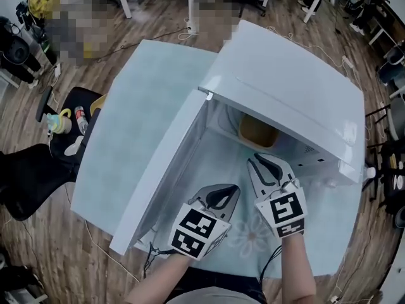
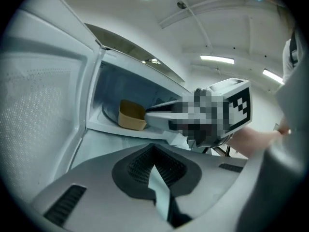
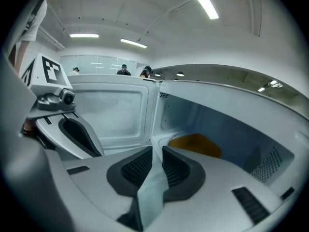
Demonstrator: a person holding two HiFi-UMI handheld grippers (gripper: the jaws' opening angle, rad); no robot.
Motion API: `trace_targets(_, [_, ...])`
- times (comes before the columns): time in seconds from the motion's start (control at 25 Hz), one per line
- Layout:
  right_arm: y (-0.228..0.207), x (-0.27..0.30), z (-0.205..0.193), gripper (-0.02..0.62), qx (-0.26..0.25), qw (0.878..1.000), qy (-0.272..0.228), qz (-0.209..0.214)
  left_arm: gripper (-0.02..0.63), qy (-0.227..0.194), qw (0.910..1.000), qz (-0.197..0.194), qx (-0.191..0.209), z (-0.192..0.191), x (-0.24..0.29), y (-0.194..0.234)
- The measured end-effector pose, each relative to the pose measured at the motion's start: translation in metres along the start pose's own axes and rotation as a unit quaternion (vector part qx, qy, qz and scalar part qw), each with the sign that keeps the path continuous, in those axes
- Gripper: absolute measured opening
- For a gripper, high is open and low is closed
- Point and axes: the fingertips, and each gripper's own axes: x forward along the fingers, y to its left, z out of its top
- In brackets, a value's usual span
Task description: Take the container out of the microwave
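Note:
A white microwave (image 1: 297,87) stands on the table with its door (image 1: 161,170) swung wide open to the left. Inside, on the turntable, sits a tan container (image 1: 257,132), also visible in the left gripper view (image 2: 131,115) and the right gripper view (image 3: 195,145). My right gripper (image 1: 254,159) (image 3: 157,151) is at the cavity mouth, just short of the container, its jaws slightly open with nothing between them. My left gripper (image 1: 235,187) (image 2: 154,149) hangs lower, in front of the opening beside the door, shut and empty.
The table wears a pale blue cloth (image 1: 145,100). A black chair (image 1: 60,141) with small bottles and cups stands off the table's left side on the wooden floor. Cables trail around the table. People stand far off in the room.

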Motion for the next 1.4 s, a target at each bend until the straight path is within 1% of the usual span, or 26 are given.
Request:
trace_targets(0.08, [-0.007,0.011,-0.005,0.069,-0.026,0.999,0.017,-0.005,0.014,-0.001,0.9999,-0.002,-0.012,-0.002,0.004,0.0])
trace_targets(0.2, [-0.017,0.021,-0.01,0.106,-0.069,0.997,0.033,-0.018,0.014,0.006,0.9998,-0.007,-0.016,-0.006,0.01,-0.002])
trace_targets(0.28, [-0.022,0.028,-0.015,0.113,-0.103,0.993,0.045,-0.028,0.014,0.007,0.9997,-0.006,-0.023,-0.006,0.014,-0.001])
trace_targets(0.36, [-0.026,0.036,-0.019,0.125,-0.13,0.989,0.058,-0.032,0.014,0.003,0.9992,-0.004,-0.039,-0.004,0.015,0.003])
trace_targets(0.48, [-0.031,0.046,-0.02,0.132,-0.148,0.986,0.067,-0.034,0.014,-0.001,0.9986,-0.003,-0.053,-0.003,0.018,0.008])
trace_targets(0.64, [-0.03,0.06,-0.025,0.132,-0.174,0.981,0.082,-0.023,0.014,0.0,0.9982,0.001,-0.061,-0.005,0.022,0.017])
trace_targets(0.8, [-0.031,0.068,-0.026,0.129,-0.18,0.979,0.092,-0.013,0.014,0.004,0.9981,0.004,-0.062,-0.005,0.026,0.024])
trace_targets(0.88, [-0.032,0.07,-0.028,0.1,-0.182,0.979,0.091,-0.011,0.014,0.002,0.9978,0.006,-0.065,-0.005,0.028,0.027])
trace_targets(0.96, [-0.035,0.07,-0.03,0.066,-0.184,0.978,0.091,-0.019,0.014,0.004,0.9976,0.009,-0.069,-0.007,0.03,0.029])
trace_targets(1.04, [-0.036,0.068,-0.032,0.034,-0.175,0.98,0.09,-0.025,0.014,0.006,0.9973,0.012,-0.072,-0.01,0.032,0.031])
trace_targets(1.24, [-0.03,0.06,-0.038,0.032,-0.152,0.984,0.089,-0.028,0.014,0.013,0.9972,0.013,-0.072,-0.014,0.031,0.029])
trace_targets(1.4, [-0.016,0.049,-0.045,0.032,-0.128,0.987,0.093,-0.013,0.014,0.025,0.9969,0.016,-0.073,-0.021,0.03,0.029])
